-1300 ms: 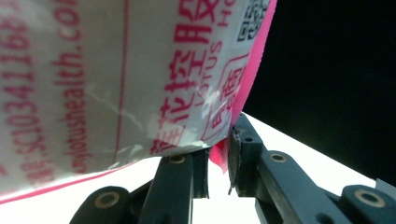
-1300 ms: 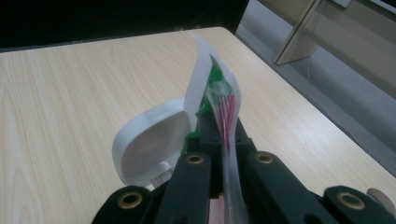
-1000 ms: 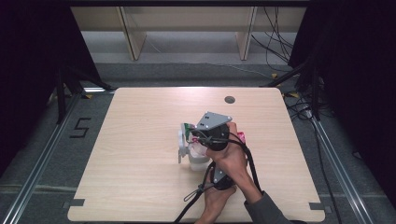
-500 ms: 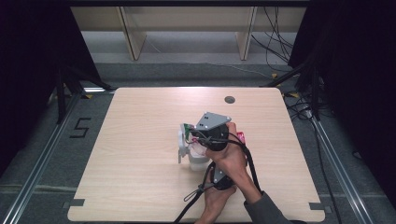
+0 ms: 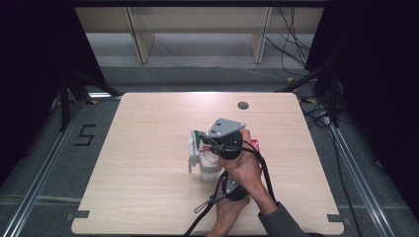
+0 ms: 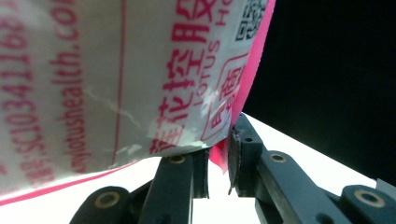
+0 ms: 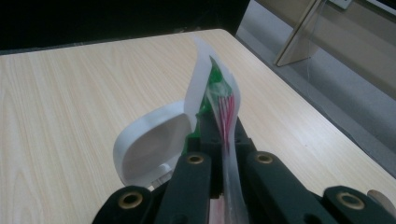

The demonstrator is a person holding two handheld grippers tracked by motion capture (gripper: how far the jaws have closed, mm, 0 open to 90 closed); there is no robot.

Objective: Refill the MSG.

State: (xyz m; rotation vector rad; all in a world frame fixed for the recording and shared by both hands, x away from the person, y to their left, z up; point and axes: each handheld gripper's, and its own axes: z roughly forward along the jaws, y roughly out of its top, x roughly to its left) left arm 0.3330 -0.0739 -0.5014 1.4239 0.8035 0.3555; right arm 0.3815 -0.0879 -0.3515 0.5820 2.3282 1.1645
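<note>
A white tub (image 5: 208, 170) with its flip lid (image 5: 190, 152) swung open stands mid-table. My right gripper (image 5: 201, 143), with the grey plate on top, points left over it. Its jaws (image 7: 223, 135) are shut on the edge of a plastic packet (image 7: 219, 95) that is white with green and red stripes, and the lid (image 7: 152, 144) lies just beyond. My left gripper (image 6: 217, 161) is shut on the pink edge of a white packet (image 6: 140, 70) with red print. A pink bit of packet (image 5: 254, 144) shows beside the right hand. Whether both grip one packet I cannot tell.
A small dark round hole (image 5: 242, 105) sits near the table's far edge (image 5: 207, 94). Shelf legs (image 5: 140, 44) stand on the floor beyond it. Cables (image 5: 316, 106) lie at the far right, and a "5" mark (image 5: 85, 134) is on the floor at the left.
</note>
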